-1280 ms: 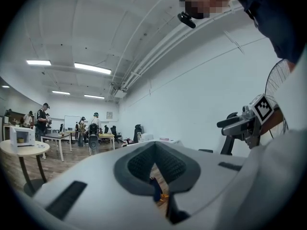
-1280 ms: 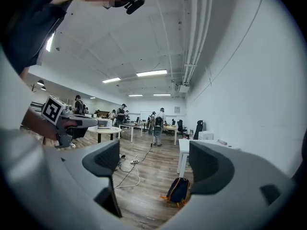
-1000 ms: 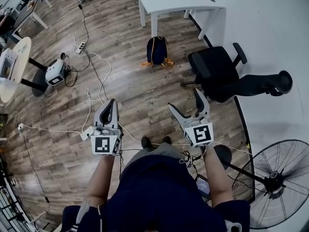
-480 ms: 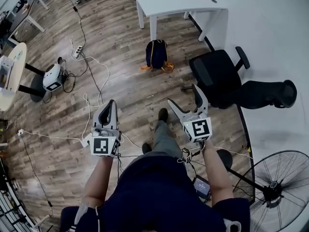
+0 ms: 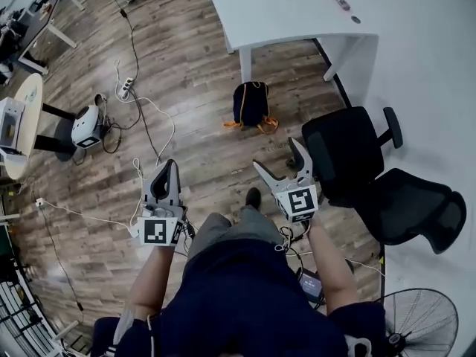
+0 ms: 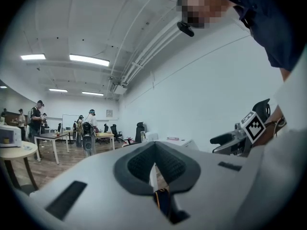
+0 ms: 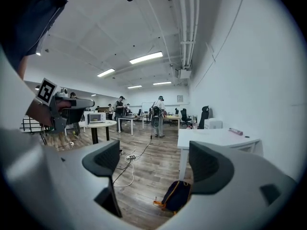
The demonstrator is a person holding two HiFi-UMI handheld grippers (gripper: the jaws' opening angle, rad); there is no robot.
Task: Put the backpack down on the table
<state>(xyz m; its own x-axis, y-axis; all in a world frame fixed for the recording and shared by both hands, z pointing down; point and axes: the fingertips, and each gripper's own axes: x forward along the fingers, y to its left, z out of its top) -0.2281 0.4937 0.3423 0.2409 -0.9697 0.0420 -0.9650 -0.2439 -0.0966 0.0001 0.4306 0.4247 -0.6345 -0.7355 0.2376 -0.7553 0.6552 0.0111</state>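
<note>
A dark blue backpack [image 5: 251, 104] with orange straps stands on the wooden floor, just in front of a white table [image 5: 297, 10]. Both grippers are held out at waist height, well short of it. My left gripper [image 5: 171, 168] is shut with nothing in it. My right gripper [image 5: 277, 156] is open and empty. In the right gripper view the backpack [image 7: 176, 195] shows low between the spread jaws of the right gripper [image 7: 156, 169], beside the table [image 7: 216, 138]. In the left gripper view a sliver of the backpack [image 6: 160, 198] shows below the closed left gripper [image 6: 154, 166].
Two black office chairs [image 5: 349, 151] [image 5: 416, 207] stand right of the backpack along the white wall. A floor fan [image 5: 420, 322] is at the bottom right. Cables and a power strip [image 5: 125, 88] cross the floor at left, near a round table [image 5: 18, 117]. People stand far back [image 7: 156, 111].
The person has stepped forward, so the backpack and white table sit nearer and lower in the head view. Both grippers keep their states, left shut and right open.
</note>
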